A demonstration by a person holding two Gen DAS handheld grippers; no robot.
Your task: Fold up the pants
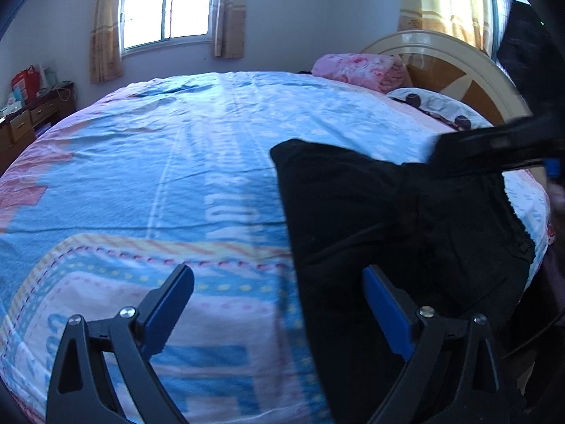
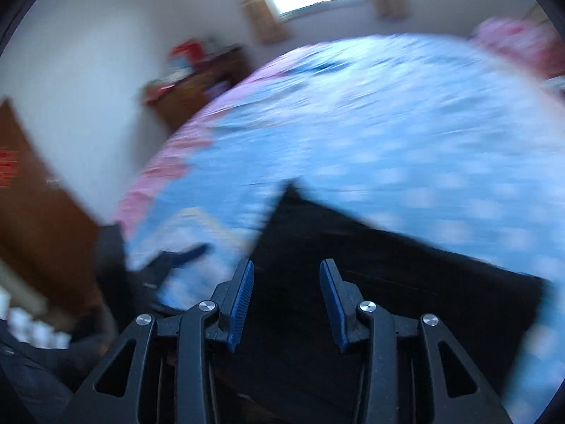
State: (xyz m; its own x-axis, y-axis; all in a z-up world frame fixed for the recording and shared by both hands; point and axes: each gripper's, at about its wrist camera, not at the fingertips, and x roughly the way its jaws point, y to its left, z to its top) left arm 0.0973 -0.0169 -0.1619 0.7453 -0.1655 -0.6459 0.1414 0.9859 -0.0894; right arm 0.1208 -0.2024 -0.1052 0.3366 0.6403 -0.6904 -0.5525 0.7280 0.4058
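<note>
Though unpinched, pants [image 2: 370, 282] under right gripper [image 2: 286, 272]

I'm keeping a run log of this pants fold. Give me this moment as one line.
stage: mid-fold | black pants: folded on bed | left gripper: open, empty | right gripper: open, empty, over pants

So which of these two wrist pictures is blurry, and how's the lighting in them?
Right wrist view: heavy motion smear over the bedspread and black pants; only the right gripper stays crisp. Left wrist view: sharp, with the window blown out white and the pants' folds lost in dark. Both views bend the bed's edge, fisheye-style.
</note>
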